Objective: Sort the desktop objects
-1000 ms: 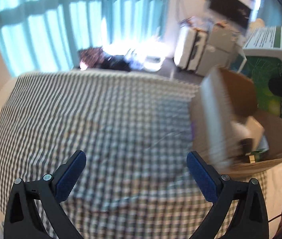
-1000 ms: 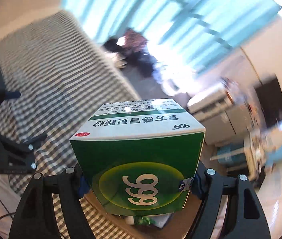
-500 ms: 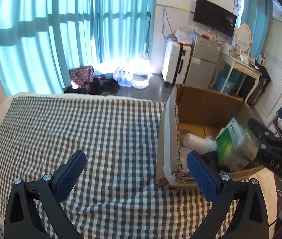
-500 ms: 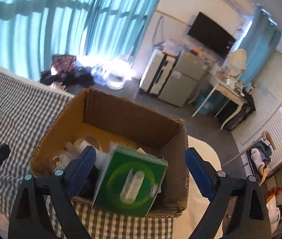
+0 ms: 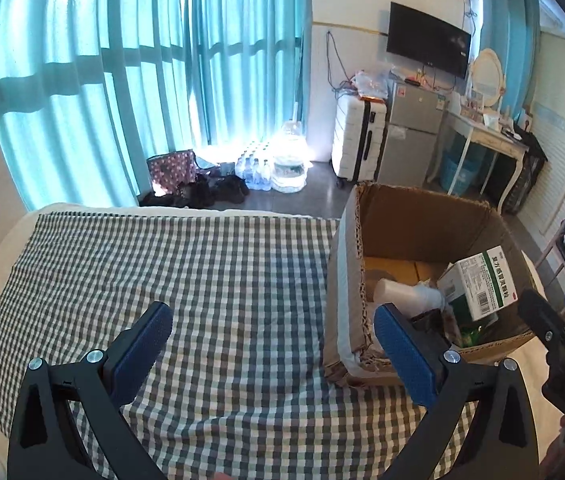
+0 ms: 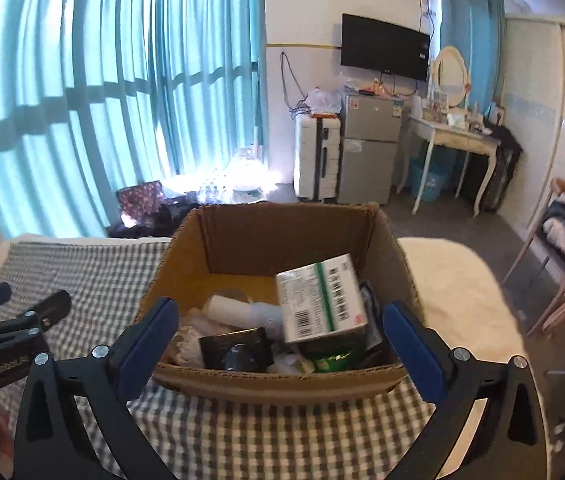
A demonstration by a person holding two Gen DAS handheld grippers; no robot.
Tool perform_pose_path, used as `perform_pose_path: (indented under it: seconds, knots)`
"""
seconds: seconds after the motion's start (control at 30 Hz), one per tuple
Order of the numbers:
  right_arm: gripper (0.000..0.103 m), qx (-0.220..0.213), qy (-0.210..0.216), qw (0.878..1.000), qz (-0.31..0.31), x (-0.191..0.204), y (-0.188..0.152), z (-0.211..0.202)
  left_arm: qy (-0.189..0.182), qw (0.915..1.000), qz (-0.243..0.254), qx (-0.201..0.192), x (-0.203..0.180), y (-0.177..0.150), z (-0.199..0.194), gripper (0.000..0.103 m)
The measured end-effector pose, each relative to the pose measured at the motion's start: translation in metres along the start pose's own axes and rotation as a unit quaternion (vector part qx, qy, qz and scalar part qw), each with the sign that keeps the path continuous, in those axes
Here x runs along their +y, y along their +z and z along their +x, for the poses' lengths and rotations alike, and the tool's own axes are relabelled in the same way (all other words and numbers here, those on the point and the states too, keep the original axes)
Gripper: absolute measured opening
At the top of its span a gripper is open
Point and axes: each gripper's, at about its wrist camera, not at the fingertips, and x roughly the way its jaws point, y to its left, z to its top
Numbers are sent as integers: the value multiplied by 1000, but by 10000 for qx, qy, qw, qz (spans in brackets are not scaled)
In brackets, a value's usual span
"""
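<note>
An open cardboard box (image 6: pixel 186 248) stands on the checked cloth (image 5: pixel 218 280); it also shows in the left wrist view (image 5: pixel 346 280). Inside lie a green and white medicine box (image 6: pixel 320 298), which shows in the left wrist view too (image 5: pixel 478 286), a white cylinder (image 6: pixel 230 310), a black case (image 6: pixel 236 350) and other small items. My right gripper (image 6: pixel 280 340) is open and empty, just in front of the box's near wall. My left gripper (image 5: pixel 274 348) is open and empty over the cloth, left of the box.
The checked cloth covers a bed-like surface with white edges (image 6: pixel 454 276). Beyond it are teal curtains (image 5: pixel 122 80), a white suitcase (image 5: pixel 358 140), a small fridge (image 5: pixel 412 136), a white desk (image 6: pixel 454 140) and a wooden chair (image 6: pixel 562 248). Bags and water bottles (image 5: pixel 254 172) lie on the floor.
My right gripper held the green medicine box a second ago; it has opened and the box now lies inside the cardboard box. The right gripper has drawn back a little. The left view has steadied.
</note>
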Motion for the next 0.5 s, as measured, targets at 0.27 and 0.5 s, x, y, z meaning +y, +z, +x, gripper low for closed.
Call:
perform_pose_path:
  seconds: [0.27,0.5]
  knots:
    - [103,170,180,9996,99,3,-12,14,96,9999,93,-43,-3,-4,2,103]
    - [103,309,230,9992,87,4,-16,19,62,9999,82,-129,0,-5,3,103]
